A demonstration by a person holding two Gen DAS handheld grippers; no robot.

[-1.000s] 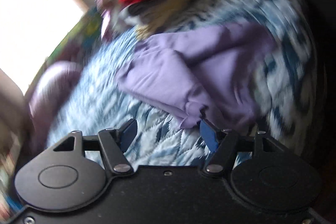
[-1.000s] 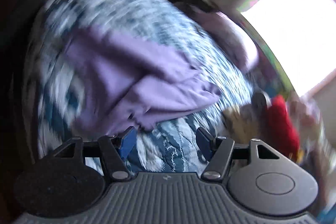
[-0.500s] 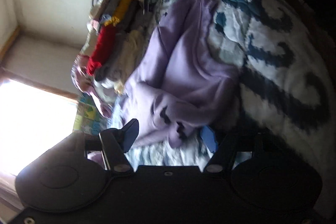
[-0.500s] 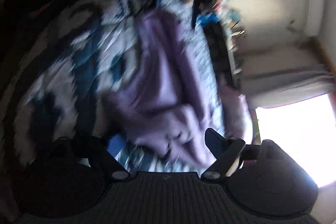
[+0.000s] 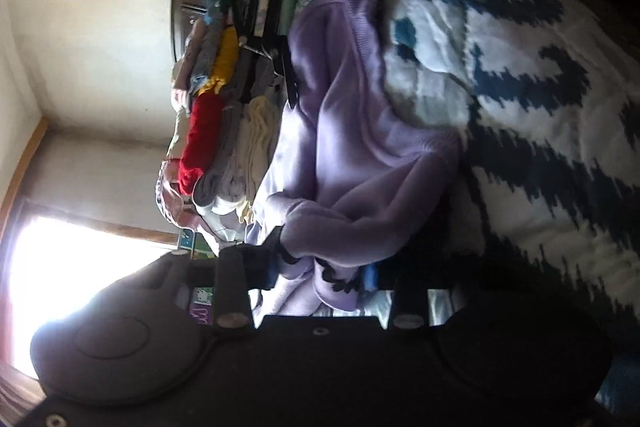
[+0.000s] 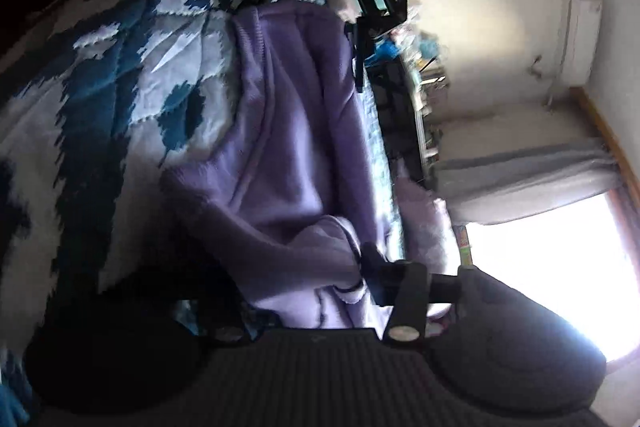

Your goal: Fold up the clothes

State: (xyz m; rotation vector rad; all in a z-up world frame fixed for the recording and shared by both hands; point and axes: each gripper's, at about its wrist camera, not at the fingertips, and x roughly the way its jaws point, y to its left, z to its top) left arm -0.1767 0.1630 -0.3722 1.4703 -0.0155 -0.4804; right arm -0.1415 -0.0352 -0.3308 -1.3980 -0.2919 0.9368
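Since a second earlier, both views had swung from looking down on a crumpled heap to looking along a garment stretched between the two tools, and the grippers, spread and empty then, had gone to opposite ends of it.

Largest in view was the bed [image 5: 520, 99], covered by a blue-and-white patterned quilt, on which the purple sweatshirt [image 5: 360, 131] lay. Its long axis ran straight from one gripper to the other, ribbed edge at the far end in the left wrist view, bunched cuffs or hem at the near end. Beside it sat a pile of other clothes [image 5: 224, 131], red, yellow and cream among them.

The left gripper [image 5: 320, 273] was pinching a wad of purple cloth between its blue pads. The right gripper [image 6: 304, 291] also had cloth bunched in it, though one finger was lost in shadow, so a firm pinch was a judgement.

By my reading, folding had barely begun: the sweatshirt was being pulled out lengthwise, not yet flat, with sleeves unfolded and the pile apparently waiting.
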